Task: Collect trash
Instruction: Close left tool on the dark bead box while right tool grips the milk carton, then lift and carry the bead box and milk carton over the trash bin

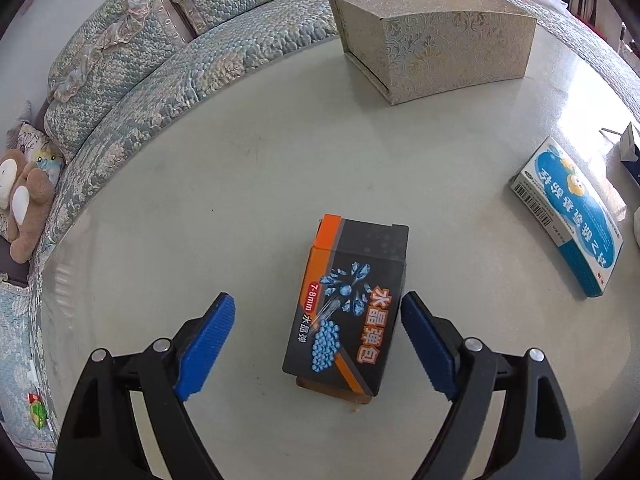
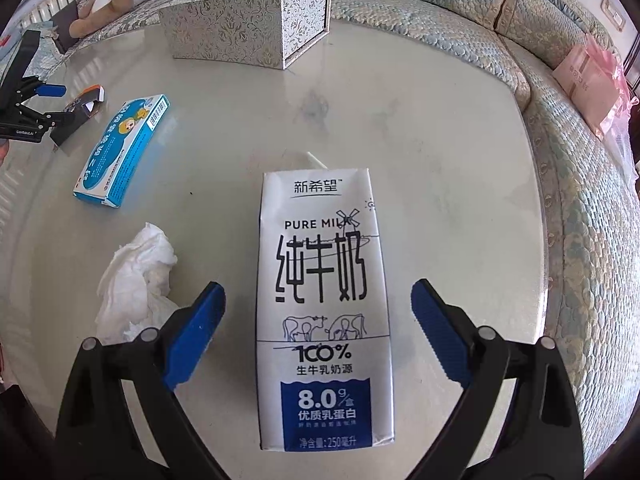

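Sofa cushions (image 1: 132, 80) in a blue-green quilted cover curve along the far edge of the pale desk (image 1: 248, 184), with a brown plush toy (image 1: 24, 208) lying at the far left of the seat. On the desk, the left hand-held gripper (image 1: 318, 316) points steeply down with its blue pads spread wide; a dark box with orange trim (image 1: 348, 304) lies flat between them, close to the right pad, though contact there cannot be told. Beyond it a patterned tissue box (image 1: 436, 48) stands near the sofa, and a blue-and-white medicine box (image 1: 572, 216) lies well apart to the right.

In the right wrist view, that medicine box lies at the left, and a crumpled white tissue (image 2: 136, 280) rests just beside the left pad of the right hand-held gripper (image 2: 318, 312). This gripper is also spread wide, with a white milk carton (image 2: 324, 304) lying flat between its pads, clear gaps showing on both sides. A pink bag (image 2: 592, 80) sits on the sofa at the far right.
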A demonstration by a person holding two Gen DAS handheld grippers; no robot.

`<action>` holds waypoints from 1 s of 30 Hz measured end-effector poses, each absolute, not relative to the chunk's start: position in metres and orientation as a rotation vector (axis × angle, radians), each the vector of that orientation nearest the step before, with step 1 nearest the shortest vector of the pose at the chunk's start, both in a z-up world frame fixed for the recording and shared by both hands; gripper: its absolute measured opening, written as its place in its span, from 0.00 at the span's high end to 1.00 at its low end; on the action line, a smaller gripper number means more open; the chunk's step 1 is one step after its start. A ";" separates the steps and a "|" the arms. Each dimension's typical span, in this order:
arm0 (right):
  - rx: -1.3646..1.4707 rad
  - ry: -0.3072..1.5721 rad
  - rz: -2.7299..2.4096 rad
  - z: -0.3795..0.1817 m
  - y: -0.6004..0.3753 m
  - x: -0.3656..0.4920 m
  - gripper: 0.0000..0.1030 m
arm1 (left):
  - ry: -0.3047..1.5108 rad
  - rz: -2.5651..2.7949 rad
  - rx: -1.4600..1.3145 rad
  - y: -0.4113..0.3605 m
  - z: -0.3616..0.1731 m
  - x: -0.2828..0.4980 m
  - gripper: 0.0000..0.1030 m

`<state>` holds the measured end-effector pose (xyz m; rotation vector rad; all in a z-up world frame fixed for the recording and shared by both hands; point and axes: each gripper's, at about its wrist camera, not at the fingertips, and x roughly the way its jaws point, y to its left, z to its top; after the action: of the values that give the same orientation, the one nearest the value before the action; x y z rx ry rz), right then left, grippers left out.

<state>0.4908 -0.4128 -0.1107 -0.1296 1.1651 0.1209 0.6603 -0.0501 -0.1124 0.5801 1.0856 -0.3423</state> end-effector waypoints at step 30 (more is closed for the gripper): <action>-0.097 1.164 0.163 -0.118 -0.419 0.497 0.46 | 1.143 -0.428 0.470 -0.057 -0.126 0.654 0.46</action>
<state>0.4970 -0.4192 -0.1177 -0.0967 1.1639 0.1627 0.6540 -0.0567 -0.1261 0.4704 1.1434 -0.4275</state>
